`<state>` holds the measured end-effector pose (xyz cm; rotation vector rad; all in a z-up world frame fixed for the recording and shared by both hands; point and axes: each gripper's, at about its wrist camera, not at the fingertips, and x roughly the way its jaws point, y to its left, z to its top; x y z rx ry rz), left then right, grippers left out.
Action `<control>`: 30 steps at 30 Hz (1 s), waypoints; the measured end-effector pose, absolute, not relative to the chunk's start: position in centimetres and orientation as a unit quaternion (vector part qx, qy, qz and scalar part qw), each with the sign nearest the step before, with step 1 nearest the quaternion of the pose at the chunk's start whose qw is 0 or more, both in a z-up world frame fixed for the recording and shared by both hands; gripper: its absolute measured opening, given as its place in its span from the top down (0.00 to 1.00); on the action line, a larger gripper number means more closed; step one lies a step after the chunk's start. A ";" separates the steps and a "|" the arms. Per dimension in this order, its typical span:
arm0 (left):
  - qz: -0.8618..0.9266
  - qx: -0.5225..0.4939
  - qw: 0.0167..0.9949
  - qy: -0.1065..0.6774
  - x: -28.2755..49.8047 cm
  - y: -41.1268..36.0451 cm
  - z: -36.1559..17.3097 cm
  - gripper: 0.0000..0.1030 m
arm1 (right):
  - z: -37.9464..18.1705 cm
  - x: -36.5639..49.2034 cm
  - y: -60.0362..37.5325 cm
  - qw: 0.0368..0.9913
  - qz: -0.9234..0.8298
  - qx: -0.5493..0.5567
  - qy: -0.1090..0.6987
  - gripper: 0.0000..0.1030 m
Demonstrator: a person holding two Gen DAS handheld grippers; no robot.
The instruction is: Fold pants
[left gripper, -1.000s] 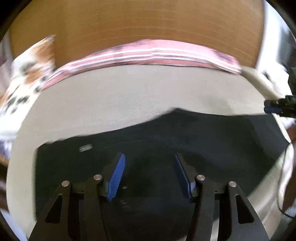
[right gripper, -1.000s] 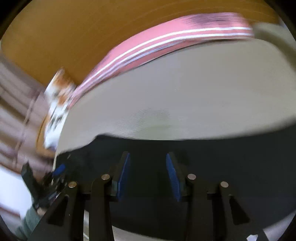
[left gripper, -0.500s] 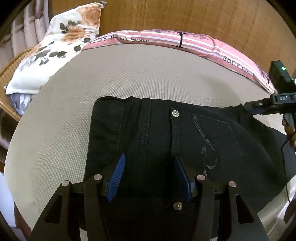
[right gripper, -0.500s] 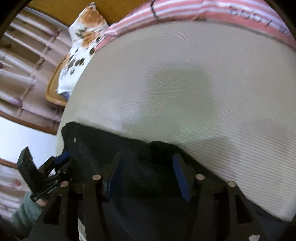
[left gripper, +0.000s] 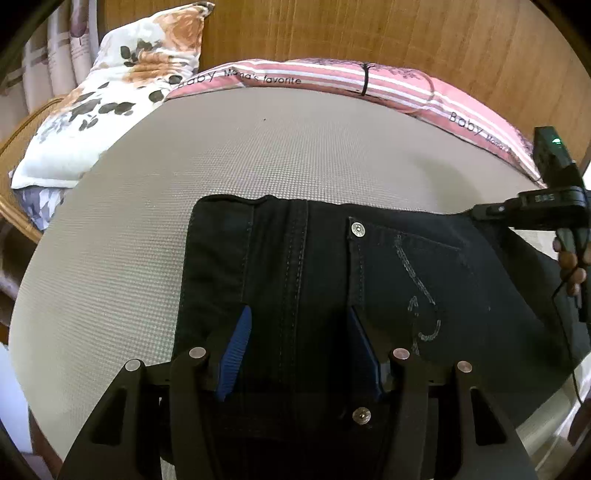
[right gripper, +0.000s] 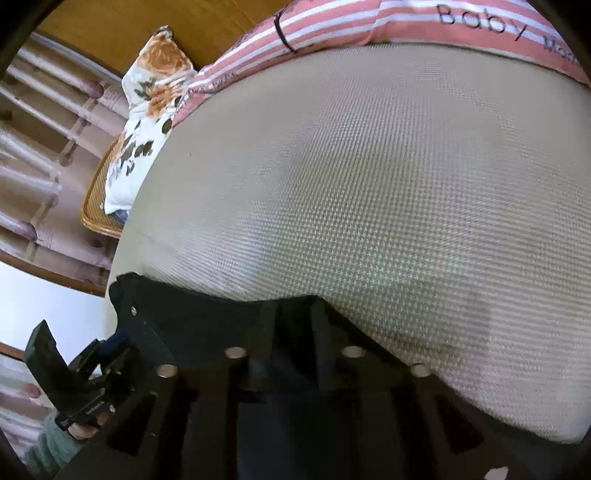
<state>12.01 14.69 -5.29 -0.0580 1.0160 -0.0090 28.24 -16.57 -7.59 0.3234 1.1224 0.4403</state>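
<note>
Black pants (left gripper: 424, 280) lie flat on the beige mattress (left gripper: 258, 155), waistband at the left, a stitched back pocket facing up. My left gripper (left gripper: 299, 350) hovers open over them, its blue pads either side of the centre seam. In the right wrist view my right gripper (right gripper: 291, 321) sits at the far edge of the pants (right gripper: 207, 317). Its jaws are opening, and a raised ridge of black cloth stands between the dark fingertips. Each gripper shows in the other's view: the right gripper (left gripper: 480, 212) at the pants' far edge, the left gripper (right gripper: 110, 350) near the waistband.
A floral pillow (left gripper: 110, 103) and a pink striped blanket (left gripper: 332, 77) lie along the wooden headboard (left gripper: 369, 33). A wicker seat (right gripper: 99, 221) stands beside the bed, with curtains behind it. A hand in a green sleeve (right gripper: 55, 446) holds the left gripper.
Both views swung from blur to steady, and the pants now lie spread on the mattress. The right gripper's fingers have drawn closer together at the pants' edge. The left jaws are unchanged.
</note>
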 end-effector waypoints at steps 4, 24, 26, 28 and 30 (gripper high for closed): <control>0.014 0.002 0.891 0.453 11.4 13.1 -2.9 0.46 | -4.0 25.7 -18.4 0.841 0.188 0.157 0.482 0.56; -0.256 0.074 0.837 0.478 20.7 -11.2 -7.3 0.43 | -8.7 3.5 -47.7 0.816 -0.109 0.363 0.436 0.62; -0.233 0.070 0.837 0.491 22.5 -10.9 -8.5 0.43 | -8.9 1.7 -50.9 0.815 -0.133 0.388 0.410 0.62; -0.230 0.055 0.839 0.490 23.2 -10.0 -9.1 0.43 | -8.5 0.5 -53.1 0.815 -0.184 0.377 0.399 0.59; -0.226 0.049 0.838 0.495 23.6 -10.0 -9.0 0.43 | -8.1 -0.3 -54.9 0.813 -0.210 0.371 0.396 0.57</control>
